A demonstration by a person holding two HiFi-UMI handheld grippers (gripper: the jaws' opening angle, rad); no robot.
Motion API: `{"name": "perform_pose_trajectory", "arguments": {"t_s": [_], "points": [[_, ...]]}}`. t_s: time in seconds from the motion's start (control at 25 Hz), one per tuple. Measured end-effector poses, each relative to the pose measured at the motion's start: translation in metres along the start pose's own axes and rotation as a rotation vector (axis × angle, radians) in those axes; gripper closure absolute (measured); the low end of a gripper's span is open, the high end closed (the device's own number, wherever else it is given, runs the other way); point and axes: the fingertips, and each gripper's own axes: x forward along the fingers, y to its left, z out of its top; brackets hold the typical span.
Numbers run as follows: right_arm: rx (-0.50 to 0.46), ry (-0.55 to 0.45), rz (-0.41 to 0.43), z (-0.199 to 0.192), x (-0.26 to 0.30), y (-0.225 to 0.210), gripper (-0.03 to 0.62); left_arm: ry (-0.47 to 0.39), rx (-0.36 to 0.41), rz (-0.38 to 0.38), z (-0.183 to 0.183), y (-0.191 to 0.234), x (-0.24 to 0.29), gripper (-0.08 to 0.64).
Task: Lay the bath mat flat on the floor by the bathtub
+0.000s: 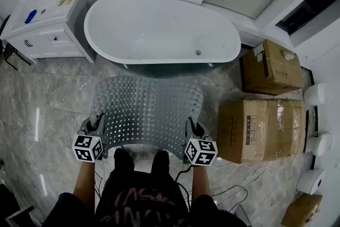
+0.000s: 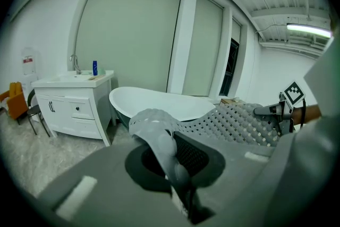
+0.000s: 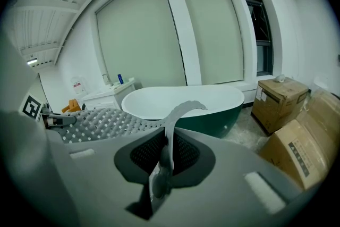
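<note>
Bath mat (image 1: 146, 109) slung between left gripper (image 1: 97, 125) and right gripper (image 1: 192, 127), each clamping near corner; long axis parallel to bathtub (image 1: 159, 26) just ahead.

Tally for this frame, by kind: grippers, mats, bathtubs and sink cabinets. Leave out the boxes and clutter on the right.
Grippers: 2 (left gripper, right gripper), each clamped on a near corner of the mat
Bath mat: 1
Bathtub: 1
Sink cabinet: 1
Total: 5
</note>
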Motion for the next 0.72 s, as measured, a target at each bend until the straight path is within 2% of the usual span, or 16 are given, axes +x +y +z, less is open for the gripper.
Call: {"name": "perform_pose_trajectory", "arguments": {"t_s": [0.72], "points": [[0.010,0.063,-0.017,-0.030,0.012,-0.014,0.540,0.061,-0.005,-0.020,-0.027,-0.003,0.023,0.534]]}}
